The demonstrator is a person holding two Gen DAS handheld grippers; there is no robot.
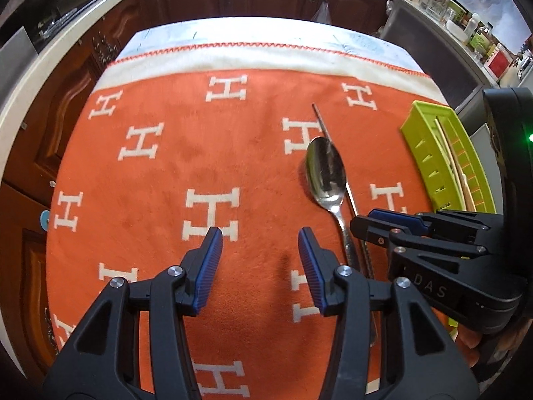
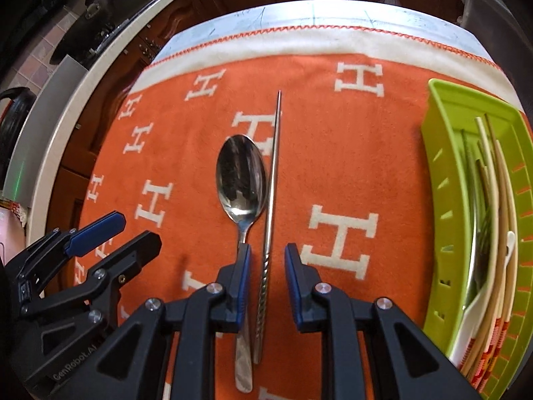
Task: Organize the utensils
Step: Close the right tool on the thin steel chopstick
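Straddling the chopstick (image 2: 271,200) with your right gripper (image 2: 266,266).
Both grippers are gaping apart; your left gripper (image 1: 260,250) is hovering beside the spoon (image 2: 241,180).

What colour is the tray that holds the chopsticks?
The tray is lime green; the right wrist view shows it best.

Bare orange cloth (image 1: 160,173) lay open on the left, while the spoon (image 2: 241,180) and metal chopstick (image 2: 273,180), side by side, and the green tray (image 2: 443,173) obstructed the right.
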